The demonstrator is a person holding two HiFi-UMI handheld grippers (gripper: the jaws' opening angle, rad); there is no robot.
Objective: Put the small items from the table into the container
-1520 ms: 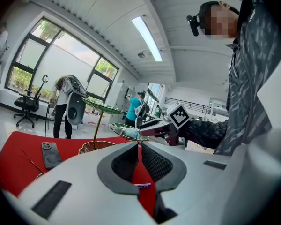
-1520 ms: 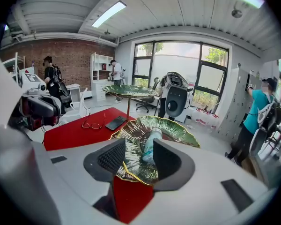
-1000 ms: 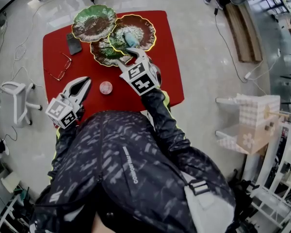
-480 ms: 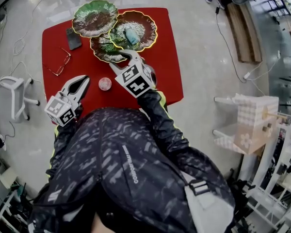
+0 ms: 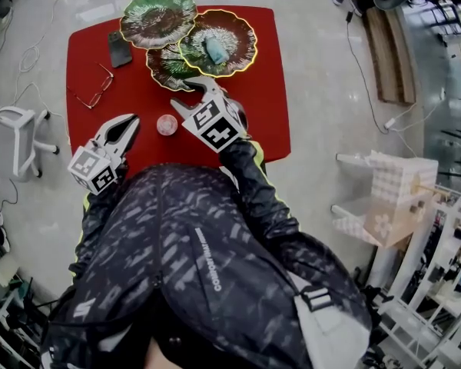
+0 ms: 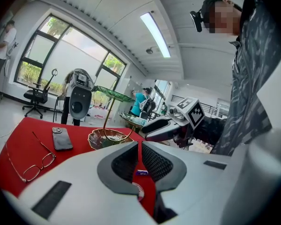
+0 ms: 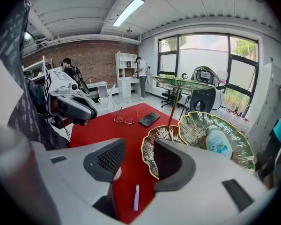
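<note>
Two hand-held grippers hover over the red table (image 5: 265, 91). Left gripper (image 5: 129, 123): jaws drawn together to a slit with nothing between them, low near the table's front left edge. Right gripper (image 5: 192, 94): jaws apart and empty, tilted down just before the tiered leaf-dish stand (image 5: 238, 29). A small round disc (image 5: 167, 124) lies on the table between the two grippers. A thin purple stick (image 7: 136, 197) lies below the right jaws. One teal item (image 5: 215, 50) rests in the right-hand dish.
</note>
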